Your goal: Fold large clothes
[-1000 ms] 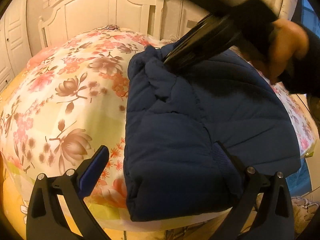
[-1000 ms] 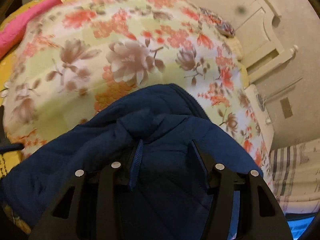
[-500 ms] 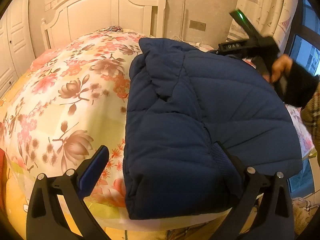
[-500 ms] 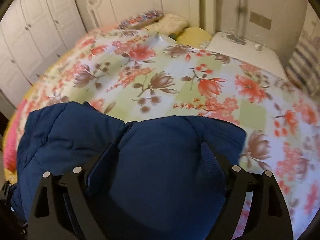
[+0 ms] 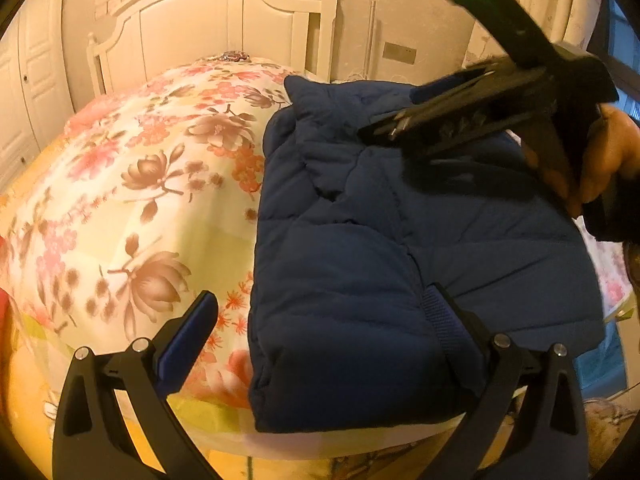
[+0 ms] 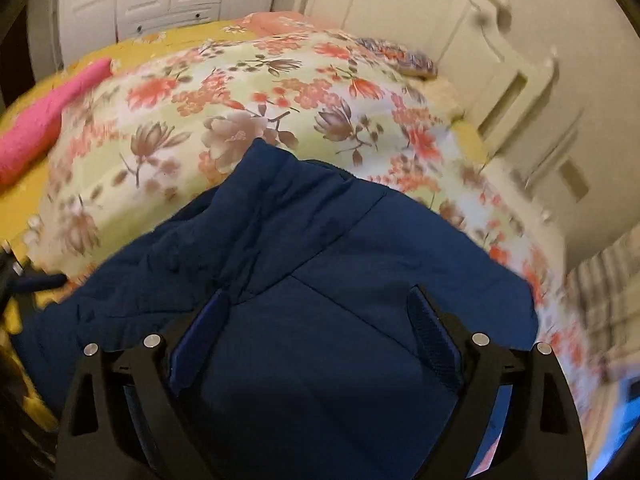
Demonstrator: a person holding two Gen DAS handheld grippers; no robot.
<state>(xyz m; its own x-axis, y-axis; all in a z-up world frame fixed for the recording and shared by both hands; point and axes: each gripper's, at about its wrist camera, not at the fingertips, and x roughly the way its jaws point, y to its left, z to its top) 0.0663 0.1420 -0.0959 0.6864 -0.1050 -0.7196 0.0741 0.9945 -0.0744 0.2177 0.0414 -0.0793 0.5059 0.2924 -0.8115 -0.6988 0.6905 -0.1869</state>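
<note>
The left hand-held gripper (image 5: 316, 324) hovers released beside the jacket's (image 5: 360, 280) near corner; the right hand-held gripper (image 6: 316, 340) hovers released above its far end. The jacket already lies folded into a compact block on the bed (image 5: 140, 200); only tidying seems left.

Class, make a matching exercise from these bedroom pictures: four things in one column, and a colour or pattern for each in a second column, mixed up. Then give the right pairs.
Things:
1. jacket
2. bedspread
3. headboard
4. cloth at the bed's edge

Colours:
A. pink
B. dark blue
C. cream white
D. floral print

Pairs: 1-B, 2-D, 3-C, 4-A
</note>
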